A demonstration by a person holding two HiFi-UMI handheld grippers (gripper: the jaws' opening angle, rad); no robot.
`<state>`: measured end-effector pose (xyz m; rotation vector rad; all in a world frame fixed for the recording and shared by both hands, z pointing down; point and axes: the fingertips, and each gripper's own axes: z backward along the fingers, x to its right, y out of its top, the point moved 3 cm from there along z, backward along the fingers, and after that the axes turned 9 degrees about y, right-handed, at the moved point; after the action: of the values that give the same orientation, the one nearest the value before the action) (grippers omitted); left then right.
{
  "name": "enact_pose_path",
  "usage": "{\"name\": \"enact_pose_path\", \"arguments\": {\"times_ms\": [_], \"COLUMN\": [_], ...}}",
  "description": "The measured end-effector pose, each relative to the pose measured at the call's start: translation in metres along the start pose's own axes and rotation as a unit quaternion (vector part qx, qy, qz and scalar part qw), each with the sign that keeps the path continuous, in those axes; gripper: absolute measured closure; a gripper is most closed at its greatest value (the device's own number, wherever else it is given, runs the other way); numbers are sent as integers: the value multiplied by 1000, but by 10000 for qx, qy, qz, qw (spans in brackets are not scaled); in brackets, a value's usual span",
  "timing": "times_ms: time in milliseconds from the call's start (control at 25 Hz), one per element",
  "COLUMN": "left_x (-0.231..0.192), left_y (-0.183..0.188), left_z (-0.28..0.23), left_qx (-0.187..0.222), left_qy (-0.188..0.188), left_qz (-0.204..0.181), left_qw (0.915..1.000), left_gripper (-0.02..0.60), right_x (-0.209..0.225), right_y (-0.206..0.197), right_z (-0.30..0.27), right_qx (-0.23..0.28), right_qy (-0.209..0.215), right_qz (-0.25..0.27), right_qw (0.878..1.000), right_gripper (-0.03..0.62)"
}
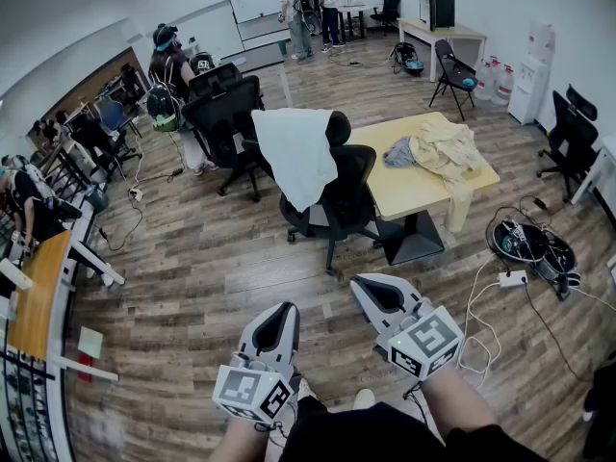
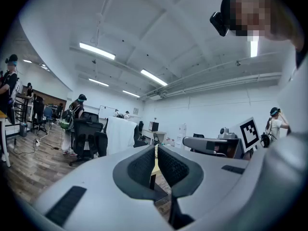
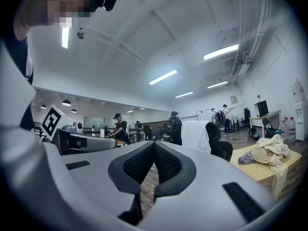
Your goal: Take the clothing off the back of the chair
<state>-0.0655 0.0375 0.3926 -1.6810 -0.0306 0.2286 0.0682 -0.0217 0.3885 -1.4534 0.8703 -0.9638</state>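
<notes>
A white garment (image 1: 294,152) hangs over the back of a black office chair (image 1: 342,200) that stands beside a yellow table (image 1: 423,186), some way ahead of me. My left gripper (image 1: 282,309) and right gripper (image 1: 367,283) are held low and near my body, both pointing level toward the chair and far short of it. Both are shut with nothing between the jaws. In the left gripper view the white garment (image 2: 119,134) shows left of the closed tips (image 2: 156,147). In the right gripper view the garment (image 3: 196,136) is right of the tips (image 3: 154,143).
A pile of beige and grey clothes (image 1: 438,147) lies on the table. More black chairs (image 1: 226,114) and people stand behind. Cables and a power strip (image 1: 513,278) lie on the floor at right. Desks (image 1: 38,296) line the left side.
</notes>
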Motion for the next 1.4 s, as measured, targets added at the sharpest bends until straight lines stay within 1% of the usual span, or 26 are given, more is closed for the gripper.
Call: {"name": "enact_pose_path", "arguments": {"times_ms": [160, 360, 480, 840, 1200, 1400], "left_x": [1, -1, -3, -24, -74, -105], "left_y": [1, -2, -3, 2, 16, 26], "left_z": [1, 1, 0, -3, -13, -25], "left_qx": [7, 6, -6, -63, -1, 70], "left_qy": [-2, -14, -5, 29, -20, -139], "left_qz": [10, 29, 40, 60, 82, 94], "left_qw": [10000, 10000, 10000, 10000, 10000, 9998], "left_gripper": [549, 549, 549, 549, 549, 549], "right_x": [-1, -1, 3, 9, 9, 10], "right_y": [0, -1, -2, -3, 10, 18], "right_z": [1, -1, -1, -17, -67, -98], "right_qx": [1, 128, 116, 113, 110, 112], "right_qy": [4, 48, -8, -54, -122, -233], "right_qz": [-11, -102, -116, -350, -290, -224], "right_qw": [10000, 9999, 9999, 9993, 9994, 9994], "right_gripper": [583, 582, 580, 580, 580, 580]}}
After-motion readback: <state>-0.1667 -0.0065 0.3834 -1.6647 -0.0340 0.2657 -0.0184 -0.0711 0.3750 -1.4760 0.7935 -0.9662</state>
